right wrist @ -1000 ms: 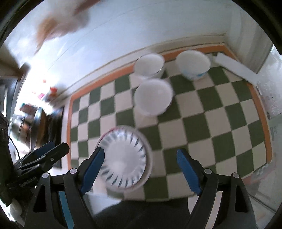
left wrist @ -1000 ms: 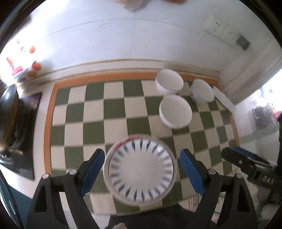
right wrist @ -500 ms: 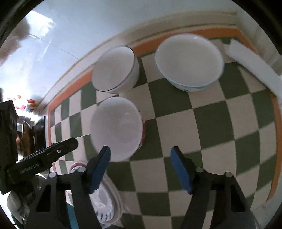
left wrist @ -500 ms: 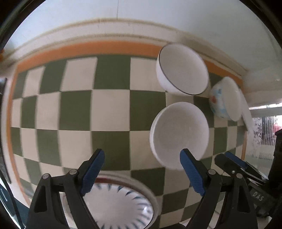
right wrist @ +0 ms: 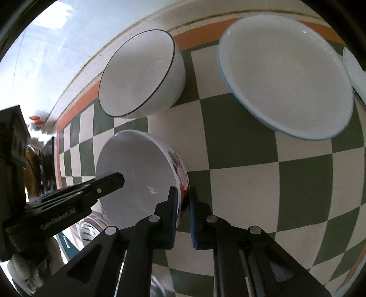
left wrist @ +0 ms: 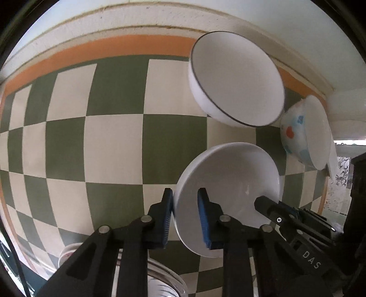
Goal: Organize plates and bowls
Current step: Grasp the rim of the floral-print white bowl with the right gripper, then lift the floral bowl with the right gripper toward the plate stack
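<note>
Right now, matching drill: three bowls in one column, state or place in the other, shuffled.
1. white bowl with floral outside
2. white bowl with thin black rim
3. wide white bowl with blue rim

a. rightmost, near the orange border
b. pinched by both hand-held grippers
c. free, directly behind the gripped one

Pairs: 1-b, 2-c, 3-a

**Checked cloth against a pale wall**

A green and cream checked cloth (left wrist: 114, 146) with an orange border (left wrist: 119, 49) covers the surface. Behind it runs a cream ledge (left wrist: 141, 20) below a pale wall (right wrist: 45, 41). Daylight glares at the left in the right wrist view.
</note>
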{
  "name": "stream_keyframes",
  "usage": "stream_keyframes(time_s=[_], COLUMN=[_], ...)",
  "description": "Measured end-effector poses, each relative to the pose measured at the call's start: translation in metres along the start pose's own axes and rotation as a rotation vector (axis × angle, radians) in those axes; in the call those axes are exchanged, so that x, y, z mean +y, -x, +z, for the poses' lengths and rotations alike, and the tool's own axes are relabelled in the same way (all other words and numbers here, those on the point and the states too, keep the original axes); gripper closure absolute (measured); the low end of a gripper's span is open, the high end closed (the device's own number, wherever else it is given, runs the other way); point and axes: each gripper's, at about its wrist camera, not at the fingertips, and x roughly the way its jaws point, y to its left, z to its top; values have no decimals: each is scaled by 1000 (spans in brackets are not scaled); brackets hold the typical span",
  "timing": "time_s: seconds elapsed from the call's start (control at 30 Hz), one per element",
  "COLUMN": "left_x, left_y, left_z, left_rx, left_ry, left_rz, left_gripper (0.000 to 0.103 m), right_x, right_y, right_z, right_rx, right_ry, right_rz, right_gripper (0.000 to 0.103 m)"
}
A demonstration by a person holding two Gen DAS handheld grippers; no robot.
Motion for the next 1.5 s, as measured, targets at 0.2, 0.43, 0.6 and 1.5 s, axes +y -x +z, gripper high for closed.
stream_keyframes(time_s=[0.2,0.43,0.6,1.5], left_x=[-18,-48,-65,-65], left_y=[19,27,18,-15], left_z=[-30,-73,-100,-120], left_rx=[4,27,56,109], left_ry=[-37,-116,-166,-136], left_rz=[-31,-66,-58,-21], left_gripper=[83,83,83,83], right_x=[-2,-20,-46,-73], right_y=[28,61,74,37], right_z=[-23,-75,-110,-141], right_rx=[-7,-5,8,141], right_ry=[7,-5,-20,-50], right_rz=[15,8,-8,-8], right_gripper=[92,92,92,92])
